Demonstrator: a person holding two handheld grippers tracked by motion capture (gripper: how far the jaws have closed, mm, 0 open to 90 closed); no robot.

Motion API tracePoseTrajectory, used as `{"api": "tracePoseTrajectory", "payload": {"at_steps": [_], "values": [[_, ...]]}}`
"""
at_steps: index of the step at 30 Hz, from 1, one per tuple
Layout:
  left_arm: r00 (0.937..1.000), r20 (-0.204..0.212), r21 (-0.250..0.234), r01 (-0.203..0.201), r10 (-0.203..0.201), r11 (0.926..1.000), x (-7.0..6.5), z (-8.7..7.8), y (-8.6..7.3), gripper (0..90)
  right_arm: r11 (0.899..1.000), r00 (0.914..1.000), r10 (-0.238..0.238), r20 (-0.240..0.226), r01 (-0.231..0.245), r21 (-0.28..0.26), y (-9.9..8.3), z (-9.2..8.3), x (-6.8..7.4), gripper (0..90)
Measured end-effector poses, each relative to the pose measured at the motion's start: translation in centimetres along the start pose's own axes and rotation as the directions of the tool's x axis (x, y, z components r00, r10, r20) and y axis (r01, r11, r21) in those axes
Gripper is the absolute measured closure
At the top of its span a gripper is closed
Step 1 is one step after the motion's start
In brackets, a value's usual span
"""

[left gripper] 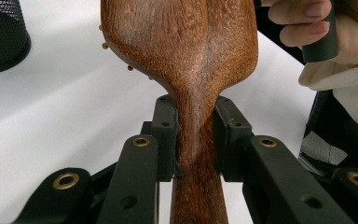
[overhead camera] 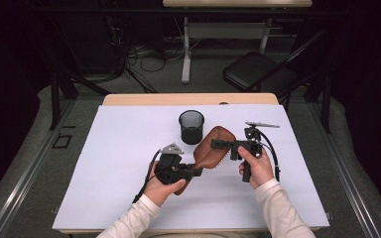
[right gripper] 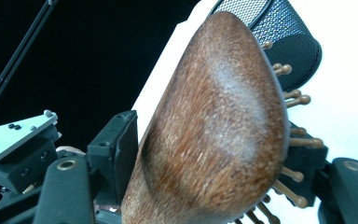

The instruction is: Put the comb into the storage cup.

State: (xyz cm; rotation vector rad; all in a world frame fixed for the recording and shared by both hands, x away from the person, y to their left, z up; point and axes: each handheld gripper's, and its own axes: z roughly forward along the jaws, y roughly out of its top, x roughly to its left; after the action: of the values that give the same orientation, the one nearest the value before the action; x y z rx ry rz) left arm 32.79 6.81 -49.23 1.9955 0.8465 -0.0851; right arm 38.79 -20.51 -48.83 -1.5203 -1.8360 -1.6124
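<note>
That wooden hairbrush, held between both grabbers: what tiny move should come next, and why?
Probably close the right gripper fully on the hairbrush head. The left gripper already clamps the handle, and the right one's jaws straddle the head, one at its back, one among the pins, seemingly not yet pressing. The mesh cup stands just behind.

A black mesh cup (overhead camera: 191, 127) stands on the white table (overhead camera: 119, 163).
</note>
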Motion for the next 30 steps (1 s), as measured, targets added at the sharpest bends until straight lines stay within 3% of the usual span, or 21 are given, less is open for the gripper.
{"api": "tracePoseTrajectory", "payload": {"at_steps": [8,25,29,30], "values": [[1.0,0.0,0.004,-0.001,0.001,1.0,0.15,0.11,-0.09,72.8,1.0,1.0,0.0,-0.009,0.0,-0.003,-0.03,-0.02,-0.1,34.4],[1.0,0.004,0.034,-0.007,0.007,0.9994,0.39,0.86,-0.48,73.0,0.997,0.9965,0.063,-0.055,-0.065,-0.032,-0.13,-0.33,-0.57,42.4],[0.9999,0.005,0.038,-0.014,0.013,0.9992,0.4,0.93,-0.52,73.0,0.998,0.9963,0.059,-0.062,-0.061,-0.025,-0.12,-0.41,-0.53,43.3],[0.9999,0.005,0.039,-0.014,0.014,0.9991,0.39,0.95,-0.53,73.0,0.997,0.9954,0.067,-0.068,-0.07,-0.044,-0.17,-0.32,-0.49,43.6]]}}
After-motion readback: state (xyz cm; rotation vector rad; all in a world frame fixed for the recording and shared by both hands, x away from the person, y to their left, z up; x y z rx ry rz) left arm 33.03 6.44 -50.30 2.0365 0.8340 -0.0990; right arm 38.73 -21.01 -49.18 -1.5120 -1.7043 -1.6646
